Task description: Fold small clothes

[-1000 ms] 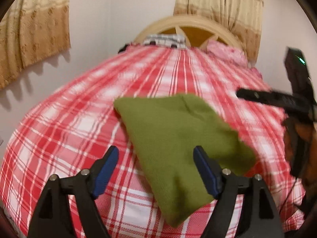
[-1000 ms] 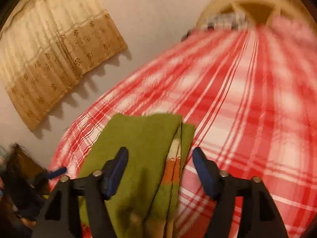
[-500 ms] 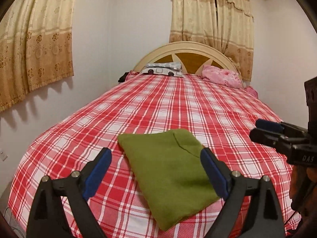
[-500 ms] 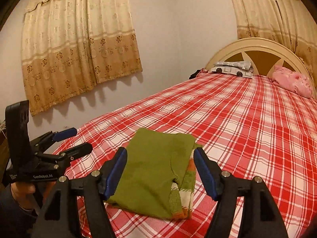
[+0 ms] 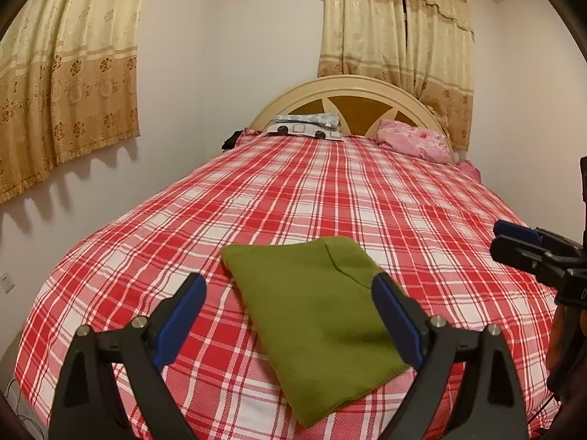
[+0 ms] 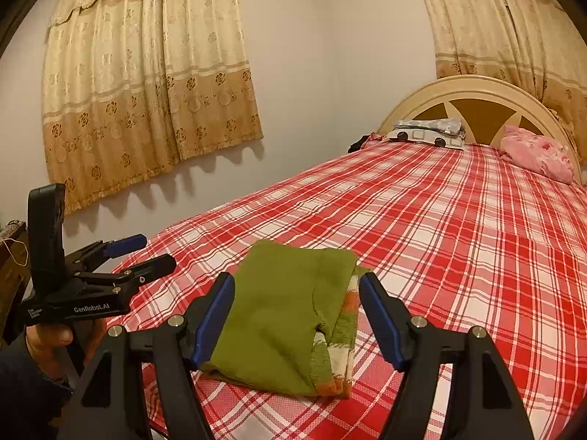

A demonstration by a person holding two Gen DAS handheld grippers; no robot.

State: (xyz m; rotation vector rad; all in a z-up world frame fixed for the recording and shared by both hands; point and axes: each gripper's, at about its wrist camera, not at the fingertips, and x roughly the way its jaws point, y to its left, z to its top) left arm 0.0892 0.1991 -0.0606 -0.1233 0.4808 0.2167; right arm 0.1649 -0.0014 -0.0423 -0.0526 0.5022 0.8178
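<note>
left view: green garment [image 5: 312, 311] folded flat on bed [image 5: 330, 190], plain side only
right view: striped edge [image 6: 339, 330] exposed
left gripper [image 5: 288, 315]: open, empty
right gripper [image 6: 297, 315]: open, empty

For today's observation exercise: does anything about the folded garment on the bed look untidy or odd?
Mostly neat. The folded olive-green knit garment lies flat on the red-and-white checked bedsheet, set at an angle to its checks. Along its right edge in the right wrist view, an orange, white and green striped layer peeks out, uncovered by the fold.
</note>
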